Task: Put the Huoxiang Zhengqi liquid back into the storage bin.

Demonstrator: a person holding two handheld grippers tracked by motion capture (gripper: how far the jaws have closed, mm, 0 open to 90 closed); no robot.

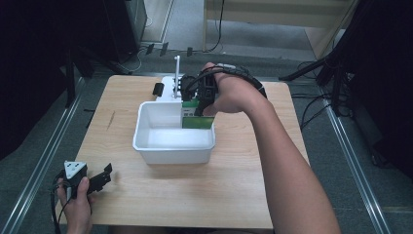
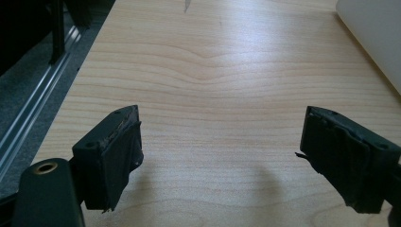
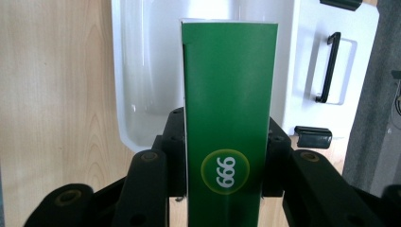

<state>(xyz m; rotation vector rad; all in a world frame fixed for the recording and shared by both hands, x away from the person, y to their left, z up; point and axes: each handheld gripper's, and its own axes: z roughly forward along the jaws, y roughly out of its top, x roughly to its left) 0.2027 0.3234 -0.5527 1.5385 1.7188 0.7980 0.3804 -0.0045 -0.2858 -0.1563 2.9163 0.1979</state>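
Item: green box (image 3: pixel 229 118), clamped across its narrow width between the jaws of the right gripper (image 1: pixel 203 100). Position: over the far right corner of the white tub (image 1: pixel 146 146), long axis running straight out from the jaws and pointing down into the tub. Judged next move: lowering it inside. Left gripper (image 2: pixel 222 156): jaws wide apart, holding nothing, over bare table (image 2: pixel 213 61) near the front left corner, well away from the box.

Wooden table (image 1: pixel 160 195), grey carpet floor (image 1: pixel 350 195), dark surroundings.

Overhead view; close gripper-mounted views
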